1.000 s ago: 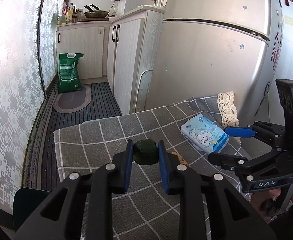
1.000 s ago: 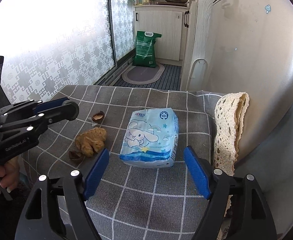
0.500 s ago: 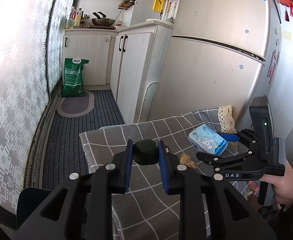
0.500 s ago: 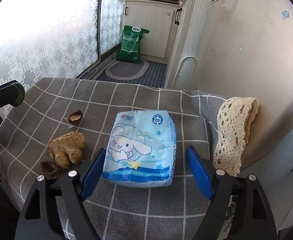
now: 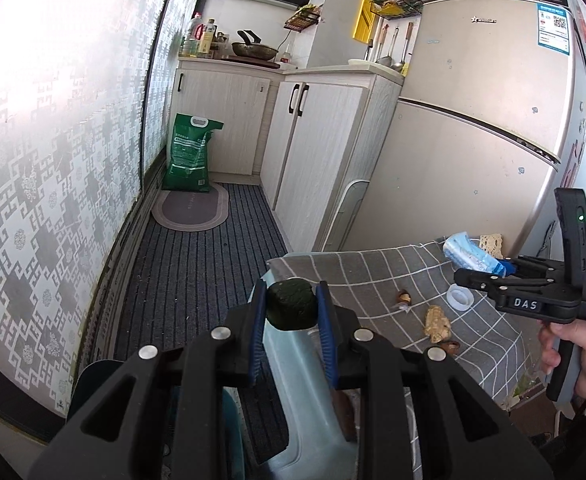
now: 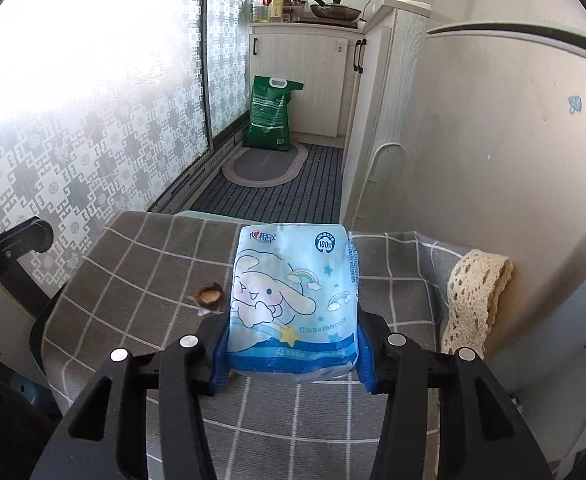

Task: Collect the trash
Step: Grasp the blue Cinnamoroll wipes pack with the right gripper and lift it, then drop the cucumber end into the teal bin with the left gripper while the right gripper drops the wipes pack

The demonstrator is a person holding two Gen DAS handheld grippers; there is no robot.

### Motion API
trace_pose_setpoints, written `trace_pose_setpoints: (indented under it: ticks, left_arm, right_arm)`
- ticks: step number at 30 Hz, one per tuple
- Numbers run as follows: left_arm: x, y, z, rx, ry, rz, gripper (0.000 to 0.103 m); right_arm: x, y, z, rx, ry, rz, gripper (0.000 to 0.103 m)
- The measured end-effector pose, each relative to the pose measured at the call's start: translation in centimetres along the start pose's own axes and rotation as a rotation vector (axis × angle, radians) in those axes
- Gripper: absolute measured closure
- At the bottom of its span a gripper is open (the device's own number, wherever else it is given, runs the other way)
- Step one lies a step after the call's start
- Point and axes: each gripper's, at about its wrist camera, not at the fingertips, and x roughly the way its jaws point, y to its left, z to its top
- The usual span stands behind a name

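My left gripper [image 5: 291,306] is shut on a dark green lump [image 5: 291,305] and holds it off the table's left edge, above a pale blue plastic bin [image 5: 305,412]. My right gripper [image 6: 291,354] is shut on a light blue tissue pack [image 6: 293,296] with a cartoon rabbit, lifted off the grey checked tablecloth [image 6: 133,280]. The pack also shows in the left wrist view [image 5: 471,254]. On the cloth lie a nut shell [image 6: 209,296], a tan ginger-like lump [image 5: 437,320], another shell [image 5: 447,346] and a small clear lid [image 5: 460,296].
A cream lace cloth [image 6: 477,296] hangs at the table's right edge beside the fridge [image 5: 473,128]. White cabinets [image 5: 317,148], a green bag [image 5: 191,158] and an oval mat [image 5: 191,208] stand beyond on the striped floor.
My left gripper has drawn back left off the table with the green lump, now over the bin. My right gripper has closed on the tissue pack and lifted it.
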Motion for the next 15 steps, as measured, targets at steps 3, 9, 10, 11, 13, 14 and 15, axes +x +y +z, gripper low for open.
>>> trace_pose_setpoints:
  ticks: [3,9,10,11,13,14,15]
  left_arm:
    - [-0.2,1.6,-0.4,-0.010,0.013,0.033,0.077]
    - [-0.8,4.9,-1.5,-0.033,0.048,0.092,0.077]
    - [-0.8,5.5,-1.7,-0.038,0.054,0.101,0.077]
    - [-0.8,6.0,-2.0,-0.043,0.062,0.111,0.077]
    - [-0.9,7.0,-2.4,-0.054,0.079,0.128,0.077]
    - [-0.9,7.6,-2.7,-0.061,0.086,0.135,0.077]
    - [-1.0,8.1,-3.0,-0.072,0.092,0.142,0.077]
  right_arm:
    - [-0.6,2.1,0.9,-0.027,-0.017,0.039,0.054]
    - [-1.2,5.8,2.3,-0.068,-0.034,0.113,0.054]
    - [-1.3,6.3,2.4,-0.073,-0.036,0.124,0.054]
    - [-1.3,6.8,2.6,-0.078,-0.036,0.136,0.054]
    - [-1.3,8.1,2.9,-0.090,-0.036,0.158,0.054]
    - [-1.2,8.8,3.1,-0.098,-0.036,0.167,0.054]
    - [-1.2,9.4,3.3,-0.106,-0.036,0.178,0.054]
